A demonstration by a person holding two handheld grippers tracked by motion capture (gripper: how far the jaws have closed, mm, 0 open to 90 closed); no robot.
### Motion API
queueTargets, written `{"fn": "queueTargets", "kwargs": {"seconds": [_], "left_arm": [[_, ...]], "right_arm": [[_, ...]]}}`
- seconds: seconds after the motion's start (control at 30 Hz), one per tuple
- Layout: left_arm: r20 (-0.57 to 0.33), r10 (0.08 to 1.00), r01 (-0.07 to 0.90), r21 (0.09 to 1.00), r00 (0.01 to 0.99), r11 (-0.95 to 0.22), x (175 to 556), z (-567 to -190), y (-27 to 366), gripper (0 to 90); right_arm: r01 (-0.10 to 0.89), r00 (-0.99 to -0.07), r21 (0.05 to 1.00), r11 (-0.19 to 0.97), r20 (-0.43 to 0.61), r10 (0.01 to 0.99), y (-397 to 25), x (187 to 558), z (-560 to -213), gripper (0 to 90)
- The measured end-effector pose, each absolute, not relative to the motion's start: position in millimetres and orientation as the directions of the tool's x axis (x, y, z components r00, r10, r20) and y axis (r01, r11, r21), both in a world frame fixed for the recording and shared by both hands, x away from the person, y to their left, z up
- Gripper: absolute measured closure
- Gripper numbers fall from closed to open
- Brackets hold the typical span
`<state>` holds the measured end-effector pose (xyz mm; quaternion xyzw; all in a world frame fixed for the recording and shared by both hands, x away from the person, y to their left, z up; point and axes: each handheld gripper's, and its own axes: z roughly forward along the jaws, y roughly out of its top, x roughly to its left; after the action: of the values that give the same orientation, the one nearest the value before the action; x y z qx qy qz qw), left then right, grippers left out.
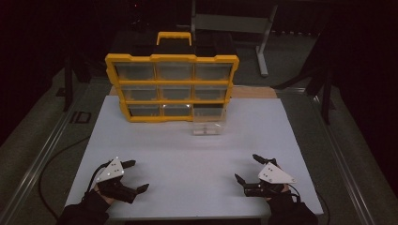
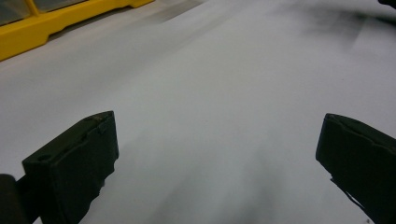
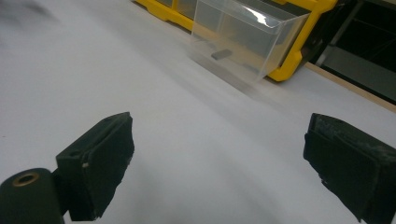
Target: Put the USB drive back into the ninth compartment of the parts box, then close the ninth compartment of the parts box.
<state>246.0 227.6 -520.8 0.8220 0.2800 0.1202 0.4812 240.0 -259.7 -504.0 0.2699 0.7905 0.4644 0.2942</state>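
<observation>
A yellow organizer case (image 1: 172, 86) is seen standing upright at the far side of the white table (image 1: 187, 159), its grid of clear drawers facing the person. One clear drawer (image 1: 208, 127) has been taken out of the bottom right slot and is set on the table just in front of that slot; in the right gripper view a small dark part (image 3: 221, 54) is made out lying inside it.

The left gripper (image 1: 133, 177) is held low over the near left of the table with its jaws spread wide and nothing between them. The right gripper (image 1: 247, 169) is held at the near right, likewise spread wide and empty, and is aimed toward the drawer, which lies well apart from it.

The step in hand is judged to be an approach: nothing is gripped, and the removed drawer is the thing nearest the line of the right gripper. For the next move, the right gripper would need to be carried forward across the bare table and its jaws brought around a thin wall of the drawer, or down onto the small part inside. Care is called for, since the clear plastic is light and could be pushed away or tipped by a glancing touch
</observation>
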Motion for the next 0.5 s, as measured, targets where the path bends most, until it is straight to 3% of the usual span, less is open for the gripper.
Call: {"fn": "queueTargets", "kwargs": {"seconds": [0.5], "left_arm": [[-0.055,0.571,0.318,0.873,0.819,-0.371,242.7,-518.9,227.9,0.0]], "right_arm": [[0.148,-0.69,0.896,0.419,-0.21,0.692,-259.2,238.4,-502.1,8.2]]}}
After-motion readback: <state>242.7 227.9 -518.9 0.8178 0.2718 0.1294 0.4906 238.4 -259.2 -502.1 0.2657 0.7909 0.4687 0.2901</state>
